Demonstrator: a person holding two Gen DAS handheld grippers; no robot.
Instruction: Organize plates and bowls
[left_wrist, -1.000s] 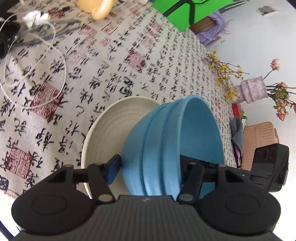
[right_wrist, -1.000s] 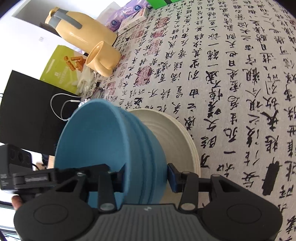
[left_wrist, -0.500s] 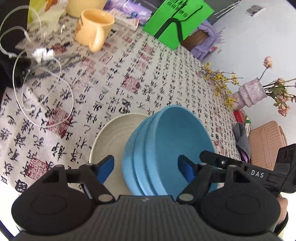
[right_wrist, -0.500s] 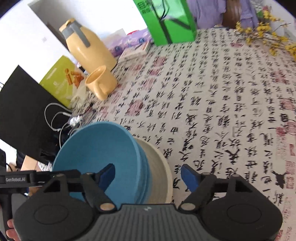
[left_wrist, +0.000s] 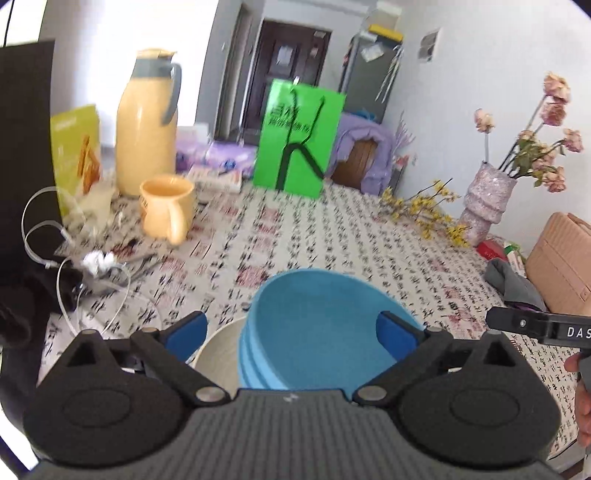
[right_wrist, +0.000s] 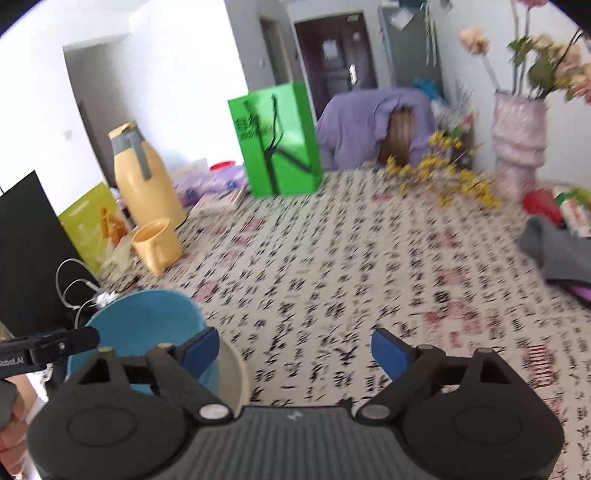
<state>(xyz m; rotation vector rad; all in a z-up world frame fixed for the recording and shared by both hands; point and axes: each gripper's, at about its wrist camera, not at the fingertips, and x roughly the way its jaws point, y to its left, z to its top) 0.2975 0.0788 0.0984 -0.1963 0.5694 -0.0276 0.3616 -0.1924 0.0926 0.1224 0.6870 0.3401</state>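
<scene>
Blue bowls nested on the cream plate, both tools let go.

I see the blue bowls (left_wrist: 314, 328) stacked on the cream plate (left_wrist: 218, 350) on the counter (left_wrist: 332, 236). My left tool (left_wrist: 291, 330) and right tool (right_wrist: 295, 349) have just been opening, nothing gripped. Yellow mug (left_wrist: 168, 208), white cable (left_wrist: 66, 273) and green bag (left_wrist: 299, 138) stand behind, well apart.

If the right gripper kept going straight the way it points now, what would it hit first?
Probably just the tablecloth. The right gripper stands open with nothing between its pads, having just opened, and bare cloth lies ahead. The blue bowls sit off to its left, outside that line. Depth is hard to judge.
</scene>
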